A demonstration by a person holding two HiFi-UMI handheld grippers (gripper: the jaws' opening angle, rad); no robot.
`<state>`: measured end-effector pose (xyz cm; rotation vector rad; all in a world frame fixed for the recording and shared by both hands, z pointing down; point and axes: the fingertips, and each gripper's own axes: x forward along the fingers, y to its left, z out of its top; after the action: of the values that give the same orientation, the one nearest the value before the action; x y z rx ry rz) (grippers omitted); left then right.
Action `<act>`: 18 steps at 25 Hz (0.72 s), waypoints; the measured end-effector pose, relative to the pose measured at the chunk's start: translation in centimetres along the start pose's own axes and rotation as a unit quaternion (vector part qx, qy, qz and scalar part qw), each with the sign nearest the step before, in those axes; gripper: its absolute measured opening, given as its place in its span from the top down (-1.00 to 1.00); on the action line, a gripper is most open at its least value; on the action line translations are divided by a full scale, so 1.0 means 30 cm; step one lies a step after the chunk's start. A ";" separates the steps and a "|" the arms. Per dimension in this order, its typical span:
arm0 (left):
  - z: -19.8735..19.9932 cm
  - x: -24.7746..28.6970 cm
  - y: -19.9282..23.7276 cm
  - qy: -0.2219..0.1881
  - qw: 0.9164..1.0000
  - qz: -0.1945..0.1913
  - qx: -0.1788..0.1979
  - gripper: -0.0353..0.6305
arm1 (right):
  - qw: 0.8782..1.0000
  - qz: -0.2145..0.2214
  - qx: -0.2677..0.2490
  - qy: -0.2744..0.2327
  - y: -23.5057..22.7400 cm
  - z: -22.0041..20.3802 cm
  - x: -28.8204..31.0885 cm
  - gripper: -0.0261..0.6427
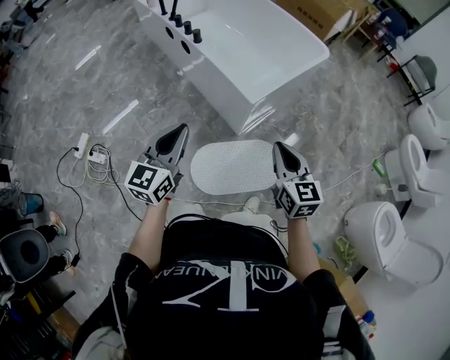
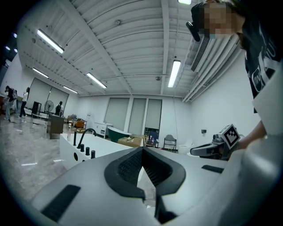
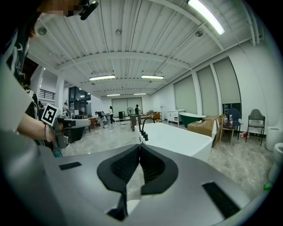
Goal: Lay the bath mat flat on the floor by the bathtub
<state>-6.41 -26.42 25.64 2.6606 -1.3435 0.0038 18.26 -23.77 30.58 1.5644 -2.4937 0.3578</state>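
1. at the far left a white power strip (image 1: 83, 144) lies on the grey marble floor (image 1: 63, 84) with its cables, well apart from the mat.
2. the left gripper (image 1: 184, 129) is held forward on a stretched bare forearm. its marker cube is toward the person and its jaws point far. the left gripper view (image 2: 142, 149) shows the jaws closed tip to tip with nothing between them.
3. the black shirt (image 1: 225, 281) carries white letters seen upside down. i cannot read them with certainty.
4. the white oval bath mat (image 1: 232, 166) lies flat on the floor between both grippers, just before the near end of the white bathtub (image 1: 239, 49).
5. the right gripper (image 1: 275, 145) is held the same way. its jaws are also pressed together and empty (image 3: 139, 145).
6. the cardboard box (image 1: 316, 14) has print too small to read.
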 end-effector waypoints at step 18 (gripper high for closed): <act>0.027 -0.005 0.022 -0.017 1.000 0.011 0.003 0.85 | 1.000 -0.013 -0.002 -0.014 -0.019 0.023 -0.003 0.84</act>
<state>-7.08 -26.80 24.93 2.6626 -1.3861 -0.0348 18.80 -24.12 29.96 1.6083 -2.4904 0.3294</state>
